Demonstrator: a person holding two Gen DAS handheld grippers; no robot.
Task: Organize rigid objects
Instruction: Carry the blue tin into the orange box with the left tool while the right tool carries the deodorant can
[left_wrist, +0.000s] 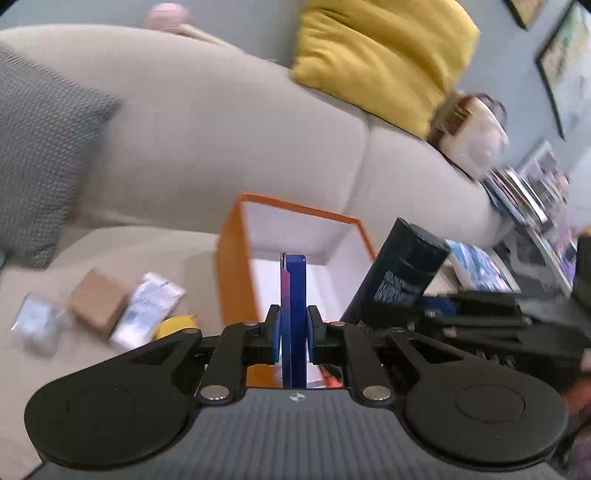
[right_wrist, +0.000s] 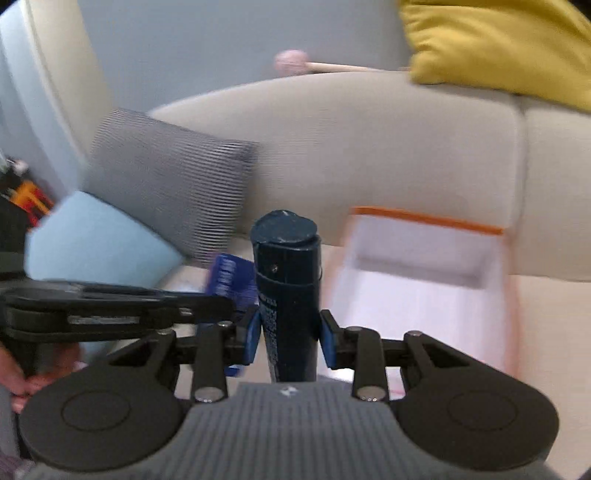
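My left gripper (left_wrist: 293, 328) is shut on a thin blue box (left_wrist: 294, 291) held edge-on, in front of and over the open orange box (left_wrist: 236, 266) with a white inside on the beige sofa seat. My right gripper (right_wrist: 290, 332) is shut on a dark blue can (right_wrist: 286, 280) held upright, left of the orange box (right_wrist: 428, 219). The can also shows in the left wrist view (left_wrist: 402, 273), right of the orange box. The blue box also shows in the right wrist view (right_wrist: 231, 275), behind the left gripper's black arm.
A brown cardboard cube (left_wrist: 98, 301), a white packet (left_wrist: 147, 310), a clear bag (left_wrist: 37, 321) and a yellow item (left_wrist: 175, 325) lie left of the box. A grey cushion (left_wrist: 40, 147), a yellow cushion (left_wrist: 384, 55), a light blue cushion (right_wrist: 96, 240) and magazines (left_wrist: 517, 221) surround.
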